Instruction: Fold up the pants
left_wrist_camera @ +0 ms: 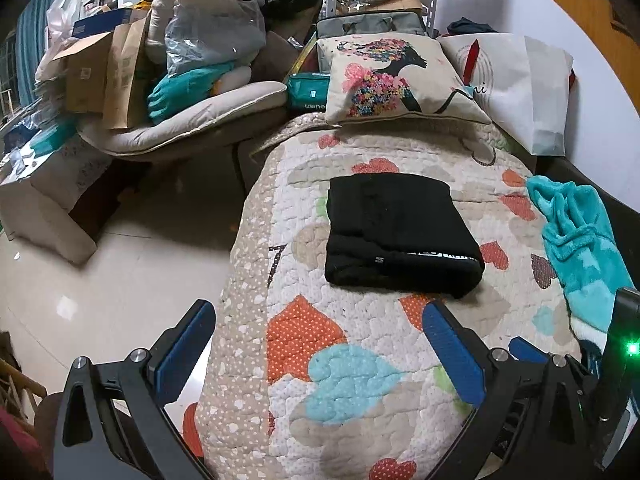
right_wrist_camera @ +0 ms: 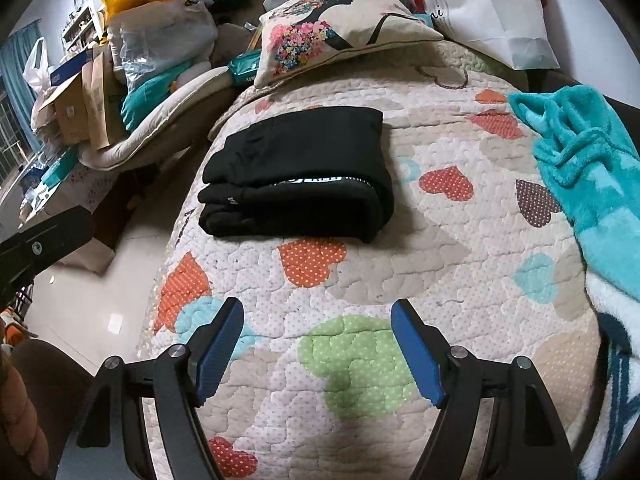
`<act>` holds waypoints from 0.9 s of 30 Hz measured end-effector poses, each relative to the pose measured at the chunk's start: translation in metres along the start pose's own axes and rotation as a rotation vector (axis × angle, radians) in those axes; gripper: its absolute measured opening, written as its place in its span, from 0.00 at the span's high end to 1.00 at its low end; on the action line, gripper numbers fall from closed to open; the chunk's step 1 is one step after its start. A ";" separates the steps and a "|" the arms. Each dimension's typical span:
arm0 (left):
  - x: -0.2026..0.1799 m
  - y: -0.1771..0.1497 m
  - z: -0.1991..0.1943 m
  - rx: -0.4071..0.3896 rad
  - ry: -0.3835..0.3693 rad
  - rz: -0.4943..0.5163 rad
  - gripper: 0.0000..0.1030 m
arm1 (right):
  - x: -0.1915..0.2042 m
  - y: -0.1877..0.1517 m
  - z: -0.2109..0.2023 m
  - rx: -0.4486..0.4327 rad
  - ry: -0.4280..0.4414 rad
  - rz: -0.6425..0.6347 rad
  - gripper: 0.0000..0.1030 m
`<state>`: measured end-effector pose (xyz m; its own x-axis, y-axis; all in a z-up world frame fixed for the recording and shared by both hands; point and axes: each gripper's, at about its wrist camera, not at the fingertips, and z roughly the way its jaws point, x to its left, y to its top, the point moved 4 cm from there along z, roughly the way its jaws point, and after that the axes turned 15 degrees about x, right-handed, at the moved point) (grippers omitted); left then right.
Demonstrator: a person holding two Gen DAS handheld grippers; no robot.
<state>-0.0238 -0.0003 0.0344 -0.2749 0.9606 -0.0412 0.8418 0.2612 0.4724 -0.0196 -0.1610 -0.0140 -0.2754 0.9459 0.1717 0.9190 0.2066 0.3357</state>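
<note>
We judge the folding finished: the black pants (right_wrist_camera: 296,184) lie as a compact stack on the heart-patterned quilt (right_wrist_camera: 460,280). Our left gripper (left_wrist_camera: 320,344) and right gripper (right_wrist_camera: 318,344) hang apart from them, jaws spread, holding nothing.

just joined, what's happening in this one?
A person with a handheld two-finger gripper in each hand is folding pants on a heart-patterned quilted cover. The black fabric pants already lie folded into a compact rectangle on it. The left gripper and the right gripper are both open, holding nothing, and hang short of the pants without touching them. A crumpled teal fleece blanket lies off to the right, and a floral printed cushion sits beyond the pants.
</note>
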 end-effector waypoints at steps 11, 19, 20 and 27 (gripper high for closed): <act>-0.004 -0.004 0.011 0.055 -0.043 0.009 0.00 | 0.001 0.000 0.002 0.003 -0.003 -0.001 0.20; -0.005 -0.007 0.018 0.087 -0.063 0.005 0.00 | -0.002 0.001 0.004 0.006 -0.009 -0.001 0.20; -0.005 -0.007 0.019 0.088 -0.063 0.005 0.00 | -0.002 0.000 0.005 0.008 -0.009 -0.002 0.19; -0.003 -0.008 0.023 0.101 -0.073 0.000 0.00 | -0.003 0.001 0.006 0.014 -0.016 -0.002 0.19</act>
<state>-0.0190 -0.0035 0.0101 -0.2431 0.9641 -0.1068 0.8855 0.2655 0.3813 -0.0159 -0.1624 -0.0202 -0.2730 0.9493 0.1557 0.9222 0.2121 0.3234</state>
